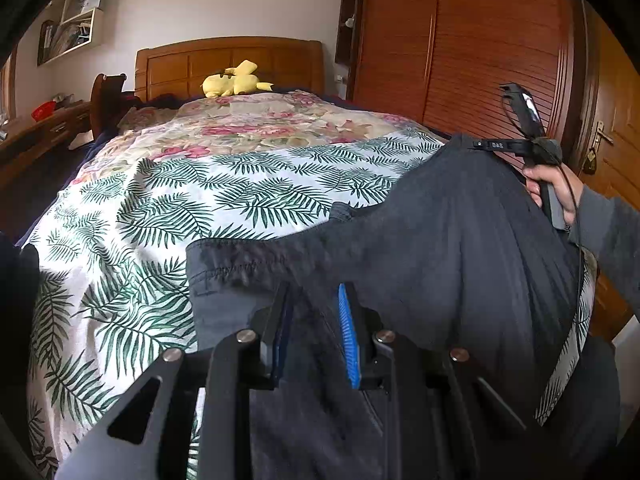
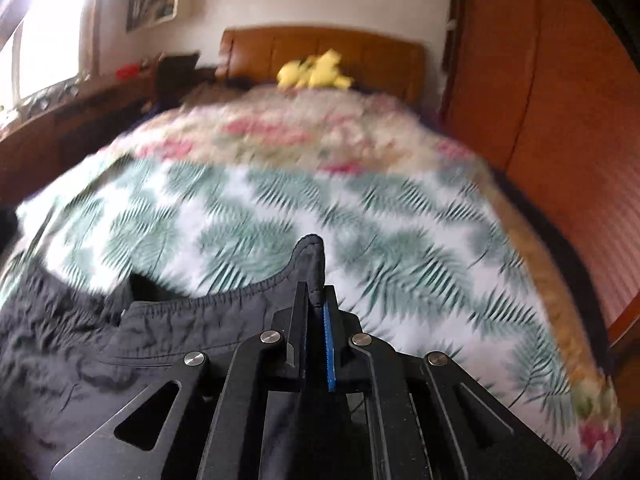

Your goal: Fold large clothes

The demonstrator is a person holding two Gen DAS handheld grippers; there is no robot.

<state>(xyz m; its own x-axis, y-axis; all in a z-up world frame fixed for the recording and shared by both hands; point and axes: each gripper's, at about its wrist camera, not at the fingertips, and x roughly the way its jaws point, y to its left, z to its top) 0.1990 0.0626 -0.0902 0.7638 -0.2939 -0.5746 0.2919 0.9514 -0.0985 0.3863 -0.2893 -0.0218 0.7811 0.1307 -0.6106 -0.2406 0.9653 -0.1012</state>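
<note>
Both grippers are clamped on the dark trousers: left gripper pinching a thick bunch, right gripper squeezed tight on the waistband edge.

yellow plush toy at the head end of the bed, against the wooden headboard; leaf-print sheet over floral quilt; wooden wardrobe beside the bed's far edge.

Black hand-held gripper, blue ribbed pad, silver pivot screws; grey sleeve, black cable.
</note>
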